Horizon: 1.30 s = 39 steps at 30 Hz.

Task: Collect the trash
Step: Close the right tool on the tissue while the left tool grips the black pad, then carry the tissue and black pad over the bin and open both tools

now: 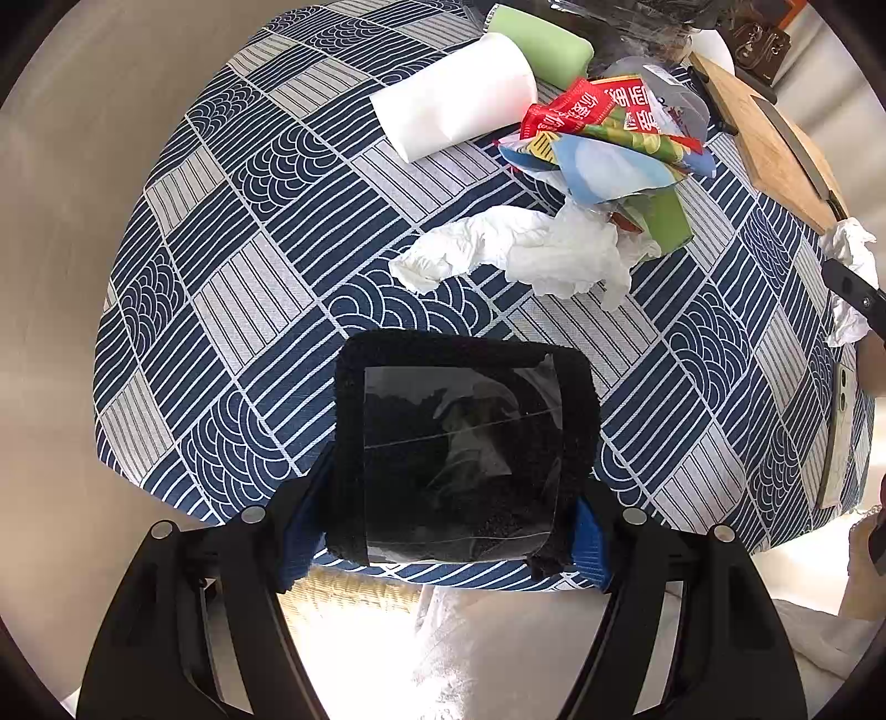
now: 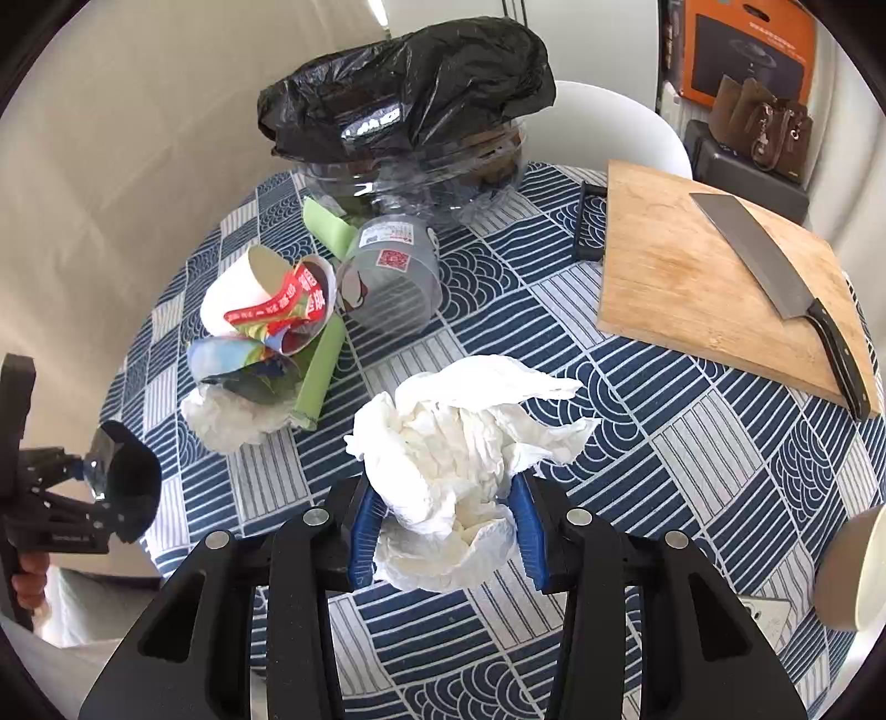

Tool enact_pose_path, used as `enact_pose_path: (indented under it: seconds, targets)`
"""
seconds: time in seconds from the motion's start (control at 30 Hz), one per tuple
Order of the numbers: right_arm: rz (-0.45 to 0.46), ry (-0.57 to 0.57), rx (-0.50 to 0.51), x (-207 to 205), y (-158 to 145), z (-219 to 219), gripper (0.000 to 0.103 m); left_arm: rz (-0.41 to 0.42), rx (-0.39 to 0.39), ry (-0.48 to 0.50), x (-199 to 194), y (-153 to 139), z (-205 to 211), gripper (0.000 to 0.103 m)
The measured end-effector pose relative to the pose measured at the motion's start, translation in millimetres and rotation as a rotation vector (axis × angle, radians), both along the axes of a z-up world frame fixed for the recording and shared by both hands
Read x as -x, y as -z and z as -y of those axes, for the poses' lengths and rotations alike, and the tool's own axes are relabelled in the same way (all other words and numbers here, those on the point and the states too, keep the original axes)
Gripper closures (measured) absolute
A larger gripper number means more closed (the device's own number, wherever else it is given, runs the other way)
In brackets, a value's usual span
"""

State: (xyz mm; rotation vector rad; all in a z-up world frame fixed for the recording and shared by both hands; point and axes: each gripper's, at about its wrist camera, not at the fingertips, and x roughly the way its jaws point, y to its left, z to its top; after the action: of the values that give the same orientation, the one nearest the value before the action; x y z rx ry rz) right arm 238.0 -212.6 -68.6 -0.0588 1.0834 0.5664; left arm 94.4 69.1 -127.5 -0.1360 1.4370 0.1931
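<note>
My left gripper is shut on a black pad with clear tape on it, held at the near edge of the table; it also shows in the right wrist view. My right gripper is shut on a crumpled white tissue, seen at the right edge of the left wrist view. A pile of trash lies on the blue patterned tablecloth: a second crumpled tissue, colourful wrappers, a white paper cup, a green sleeve and a clear plastic cup.
A black trash bag over a clear bowl stands at the table's far side. A wooden cutting board with a cleaver lies at the right. A pale bowl rim and a phone are near the table's edge.
</note>
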Motion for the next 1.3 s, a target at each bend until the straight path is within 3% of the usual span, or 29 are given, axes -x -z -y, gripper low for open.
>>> enact_pose_path:
  seconds: [0.13,0.23,0.4,0.67,1.03,1.3]
  targets:
    - [0.035,0.019,-0.045,13.8,-9.6,6.5,0.064,0.006,-0.097,0.016,1.7,-19.1,2.6,0.031]
    - [0.062,0.033,-0.071,23.3,-17.2,13.5,0.064,0.031,-0.119,0.027,3.5,-39.7,8.6,0.031]
    - [0.133,0.060,-0.032,42.6,-26.4,25.9,0.062,0.070,-0.161,0.069,4.0,-65.3,13.3,0.031]
    - [0.152,0.103,-0.033,55.9,-26.3,53.6,0.061,0.083,-0.243,0.096,-3.9,-92.3,13.6,0.030]
    - [0.215,0.152,-0.043,34.7,-42.6,69.4,0.060,0.199,-0.302,0.090,-46.9,-149.4,-5.2,0.030]
    - [0.286,0.197,-0.047,-4.3,-78.6,56.3,0.060,0.322,-0.276,0.109,-96.1,-187.3,-27.2,0.030]
